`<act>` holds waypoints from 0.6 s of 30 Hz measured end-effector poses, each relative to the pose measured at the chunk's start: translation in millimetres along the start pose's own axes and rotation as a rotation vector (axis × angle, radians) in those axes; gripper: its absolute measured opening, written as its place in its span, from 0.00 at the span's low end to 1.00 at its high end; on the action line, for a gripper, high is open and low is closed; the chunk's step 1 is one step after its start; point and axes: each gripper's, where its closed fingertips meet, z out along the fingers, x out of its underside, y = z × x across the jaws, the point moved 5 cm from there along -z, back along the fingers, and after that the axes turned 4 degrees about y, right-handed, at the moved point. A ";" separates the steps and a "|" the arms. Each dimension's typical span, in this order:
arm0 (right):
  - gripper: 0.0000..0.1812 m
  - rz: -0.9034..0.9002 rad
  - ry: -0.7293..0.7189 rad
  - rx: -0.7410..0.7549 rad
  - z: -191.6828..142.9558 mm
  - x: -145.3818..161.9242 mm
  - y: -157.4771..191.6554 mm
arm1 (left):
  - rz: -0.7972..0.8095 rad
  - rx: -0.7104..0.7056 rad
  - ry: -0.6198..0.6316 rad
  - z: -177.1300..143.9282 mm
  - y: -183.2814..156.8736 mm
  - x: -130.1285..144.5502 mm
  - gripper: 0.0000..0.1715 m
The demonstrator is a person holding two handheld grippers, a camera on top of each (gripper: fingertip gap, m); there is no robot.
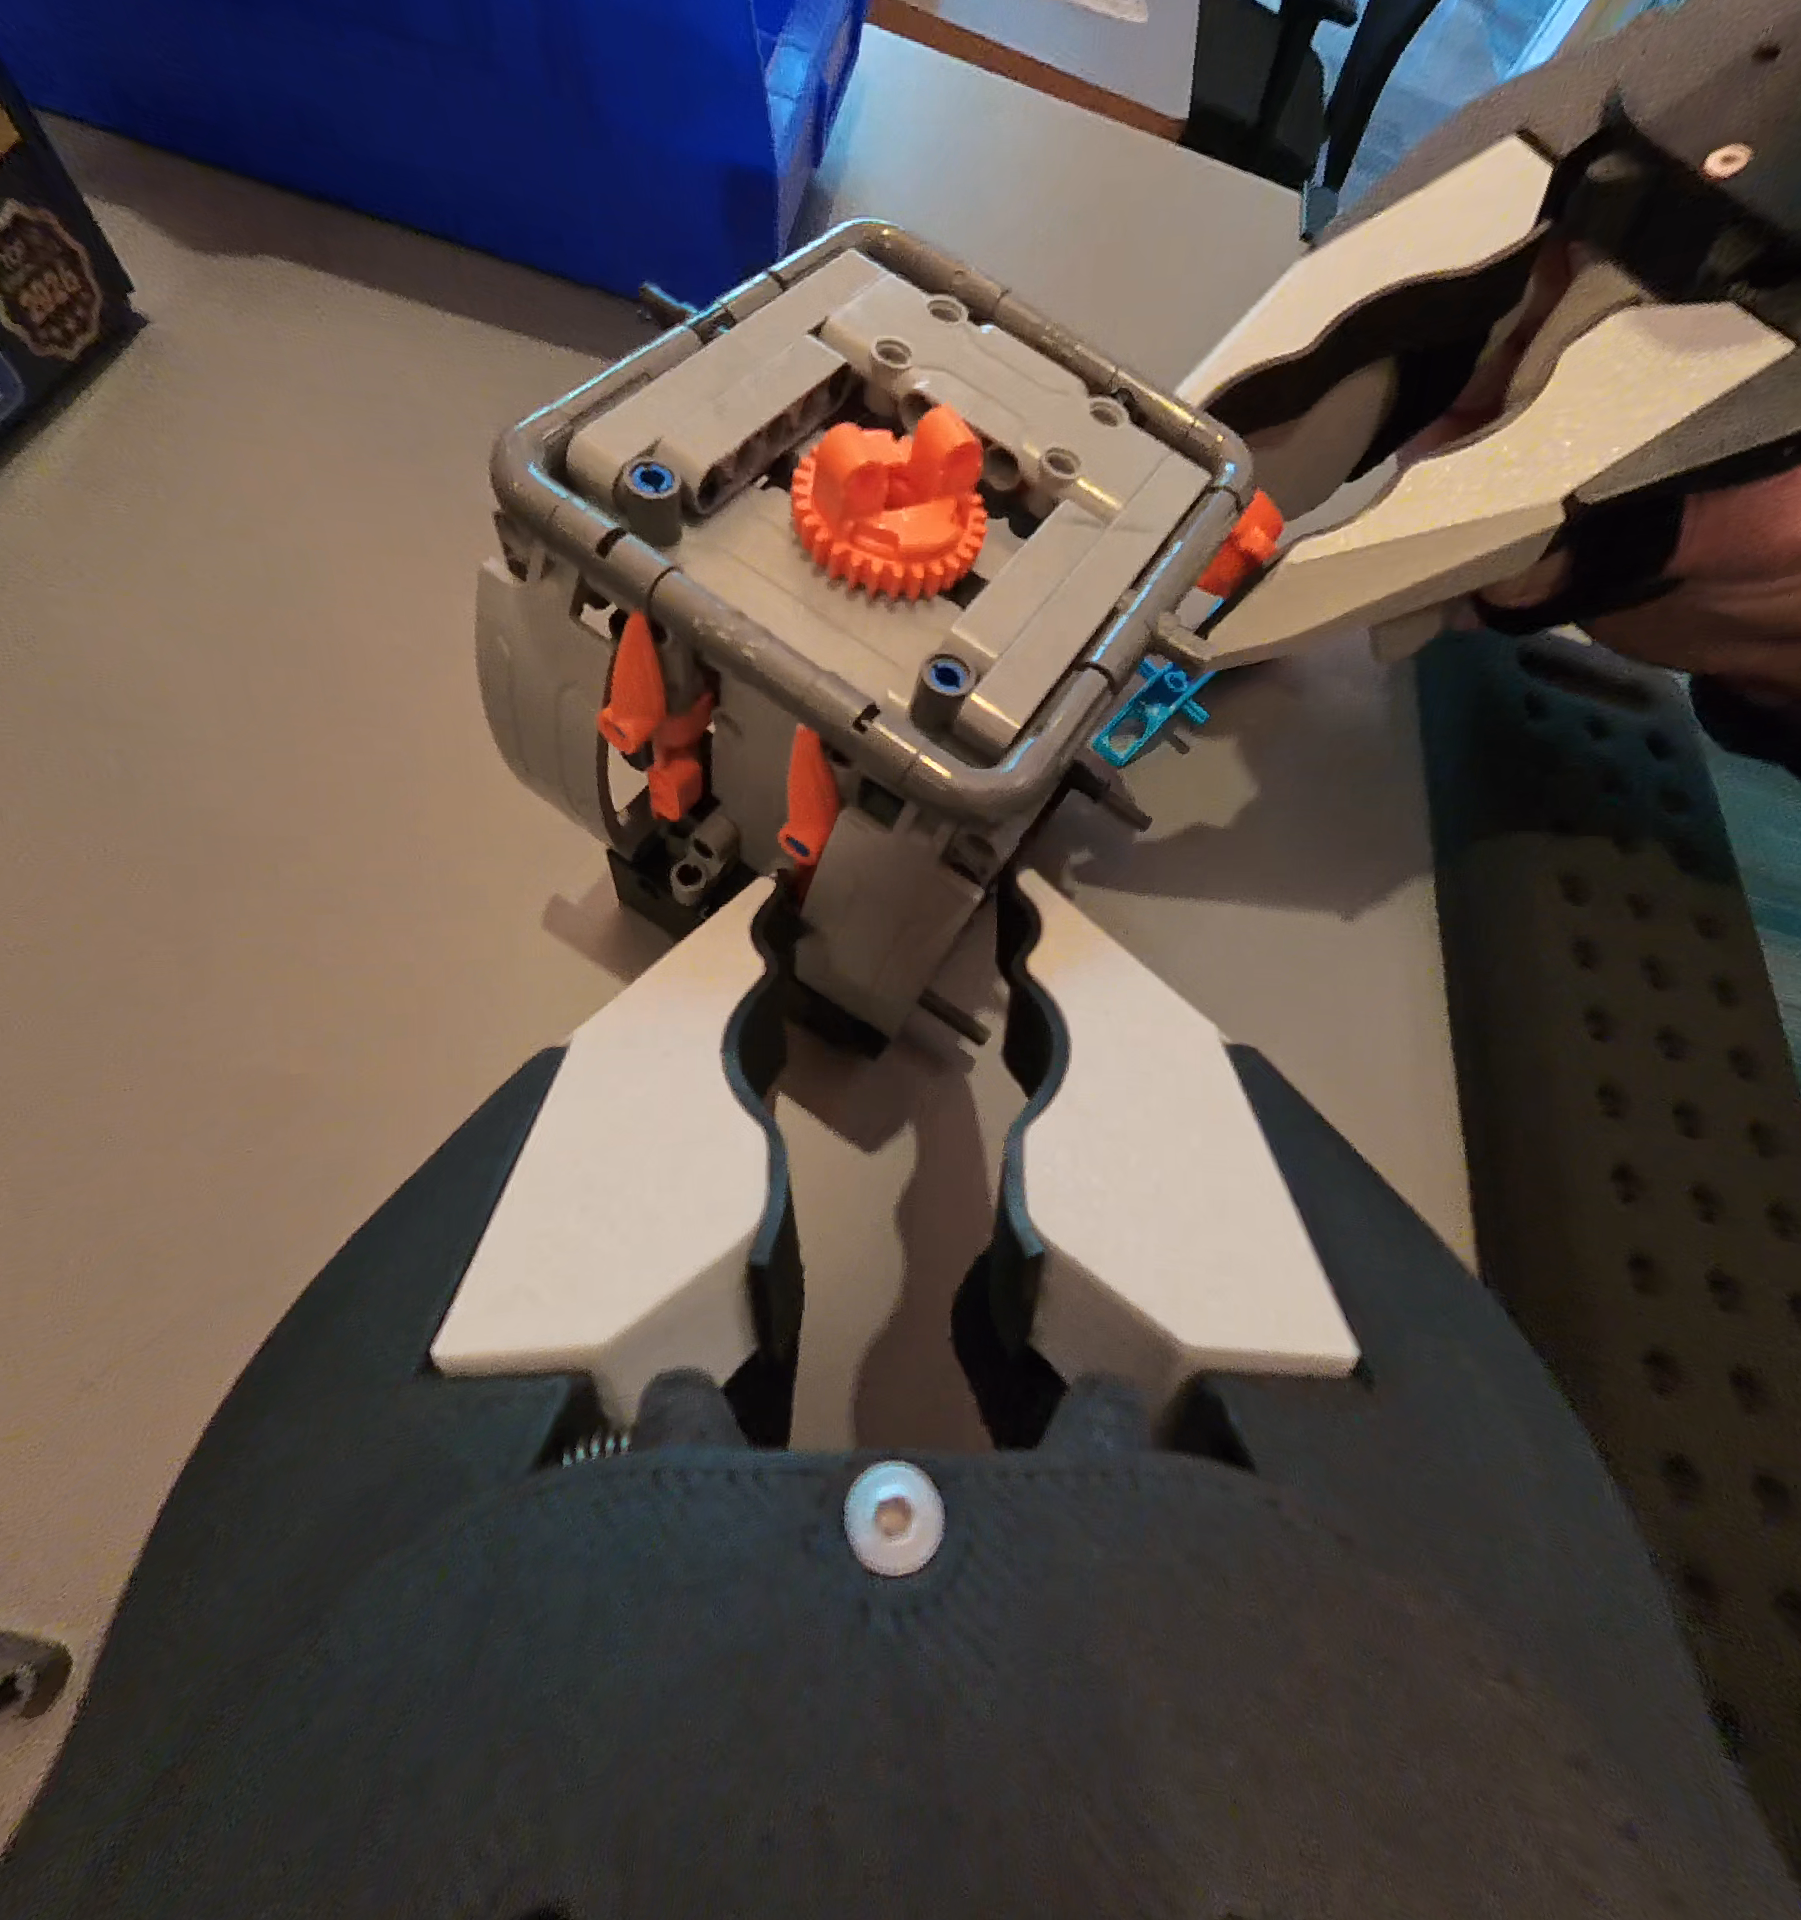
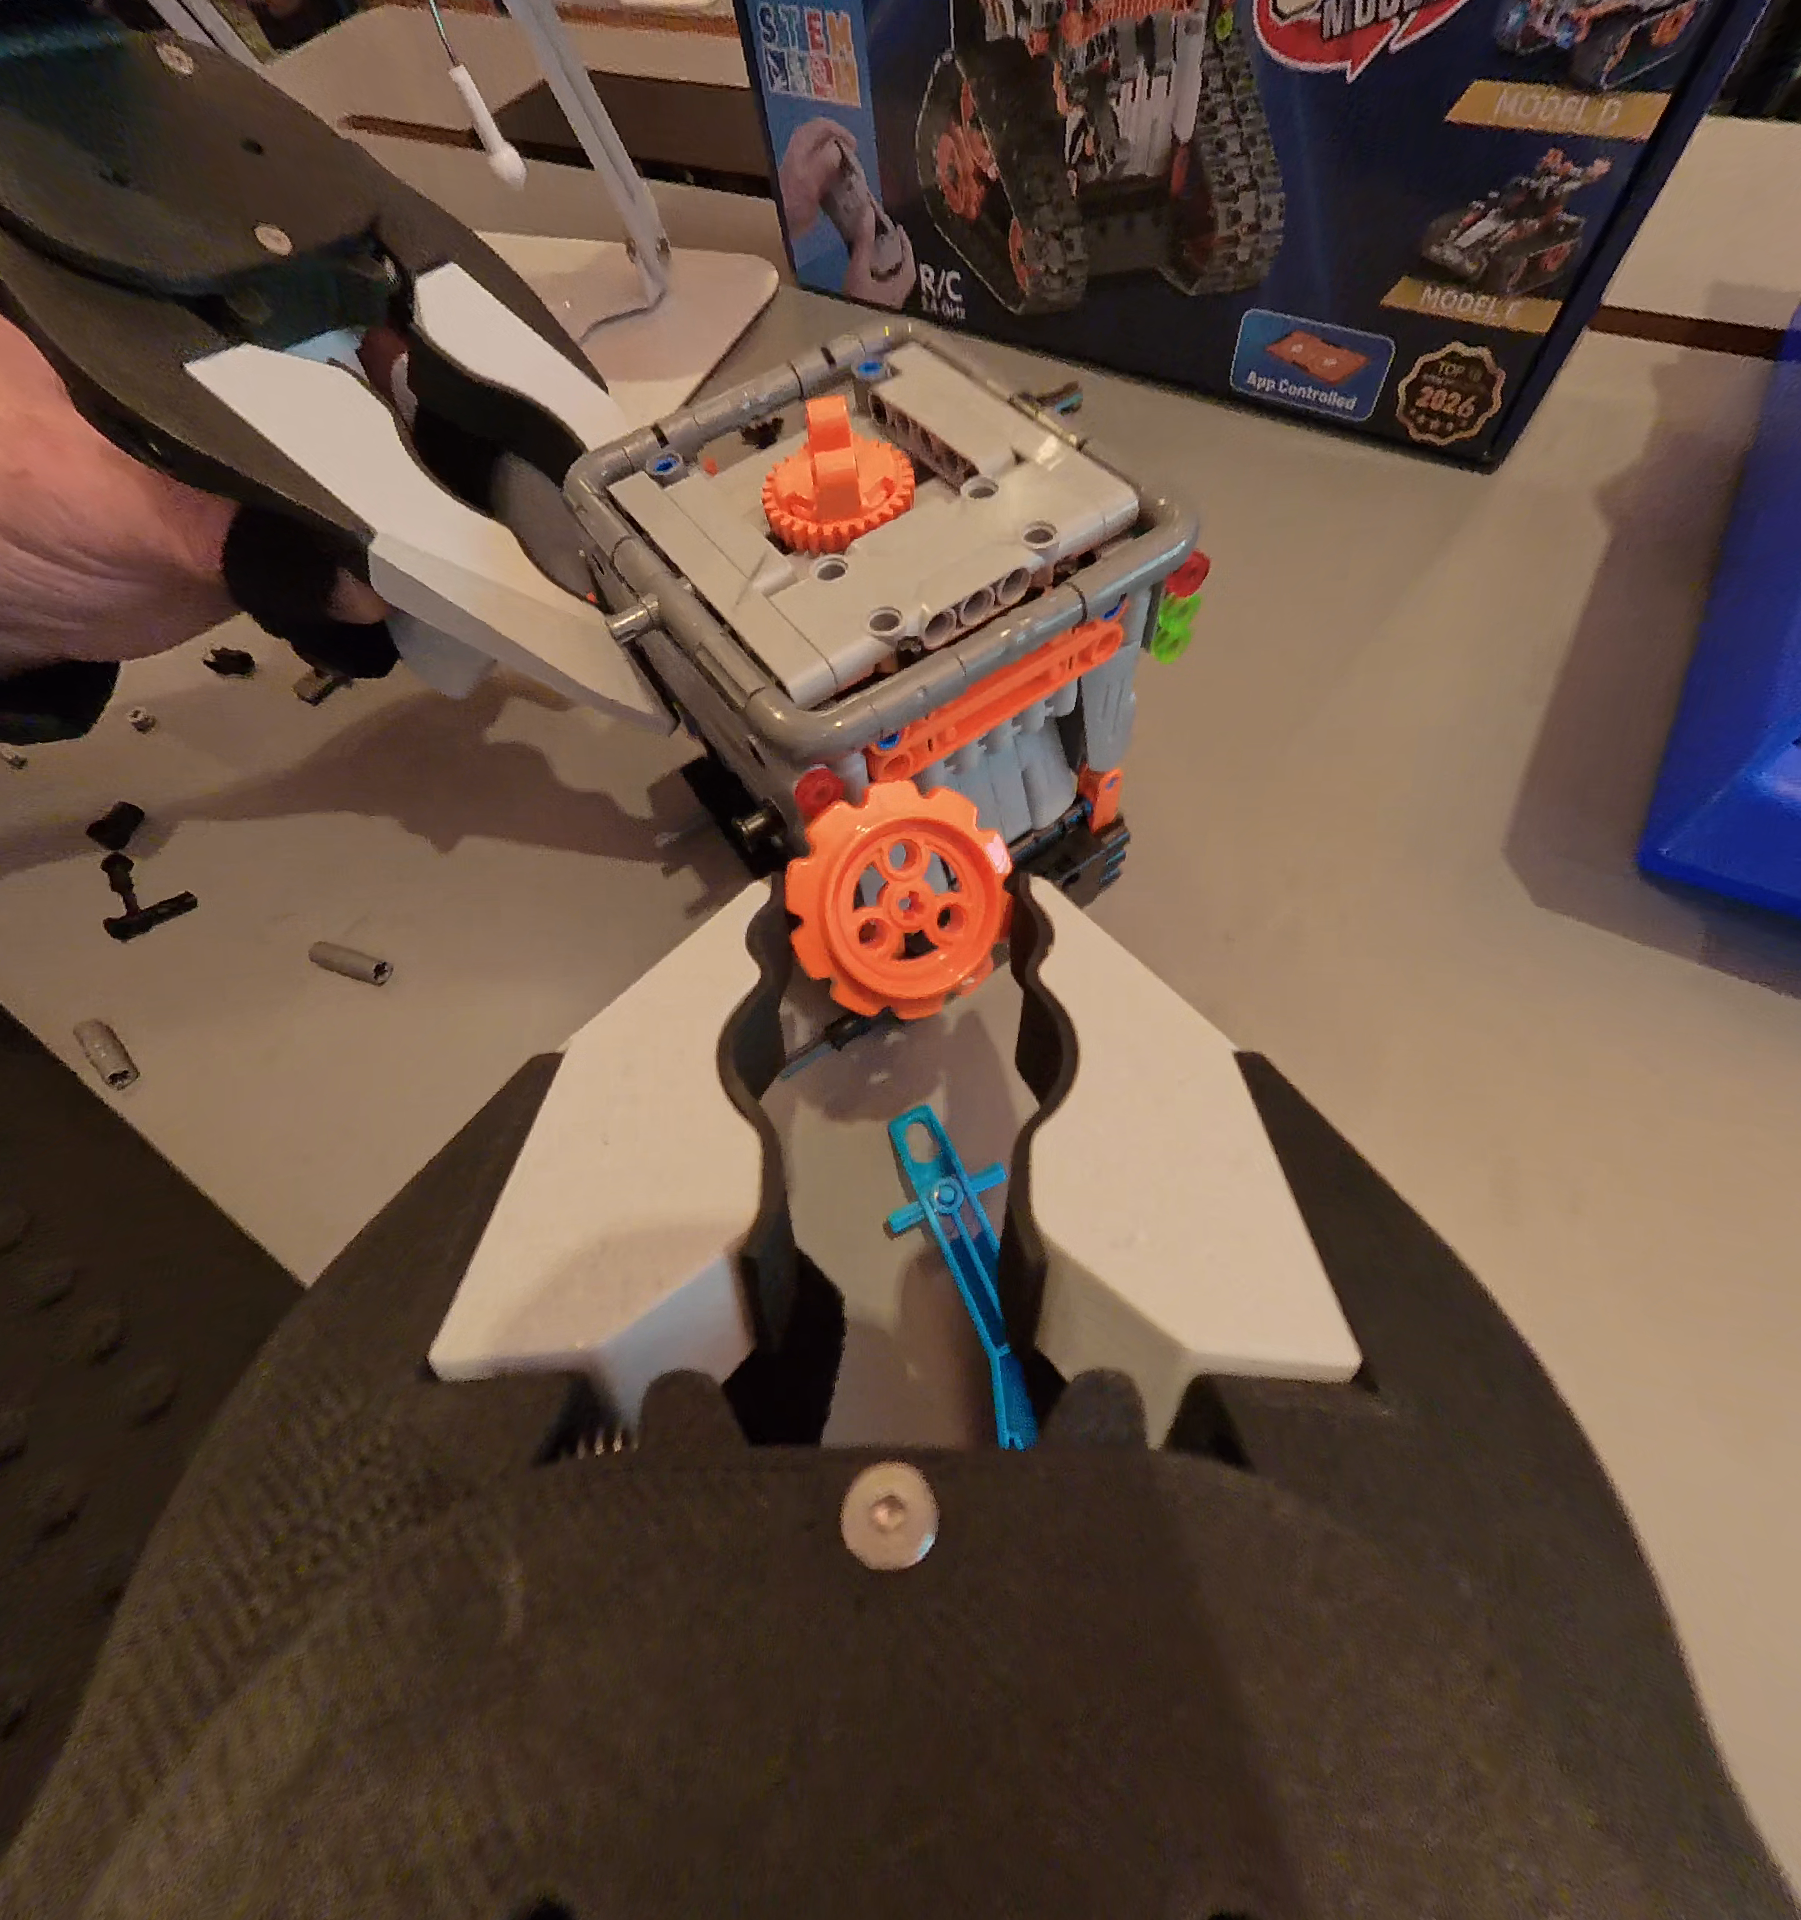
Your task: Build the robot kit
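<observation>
Left gripper (image 1: 880,904): I see my 2 fingers closed onto a lower grey corner of the brick-built cube (image 1: 865,582), the tips pressing its panel from both sides at 12 o'clock of the left wrist view.
Right gripper (image 2: 901,904): my fingers are clamped around the orange toothed wheel (image 2: 901,899) on the cube's near side, which fills the gap between the tips.
Cube: it stands on the pale table (image 1: 252,644) at the middle of both views, with an orange gear (image 1: 888,514) set in its top face.
Blue lever piece (image 2: 953,1236): it lies on the table between my right fingers, at 6 o'clock of the wheel.
Loose parts (image 2: 148,904): small black and grey pieces lie scattered at 9 o'clock in the right wrist view.
Printed box (image 2: 1239,187): it stands at 1 o'clock behind the cube.
Blue bin (image 2: 1769,644): it sits at 3 o'clock.
Dark perforated mat (image 1: 1644,1091): it lies along the table edge at 3 o'clock in the left wrist view.
</observation>
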 end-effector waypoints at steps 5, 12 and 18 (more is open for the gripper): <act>0.22 0.030 -0.026 -0.070 -5.4 -9.7 0.7 | -0.030 0.039 0.010 -5.4 -6.7 -3.0 0.19; 0.21 0.076 0.006 -0.174 -8.0 -28.1 9.4 | -0.172 0.140 0.035 -29.6 -13.8 -7.7 0.15; 0.21 0.129 0.103 -0.287 3.8 -42.6 12.0 | -0.315 0.229 0.094 -43.2 -6.2 -7.9 0.14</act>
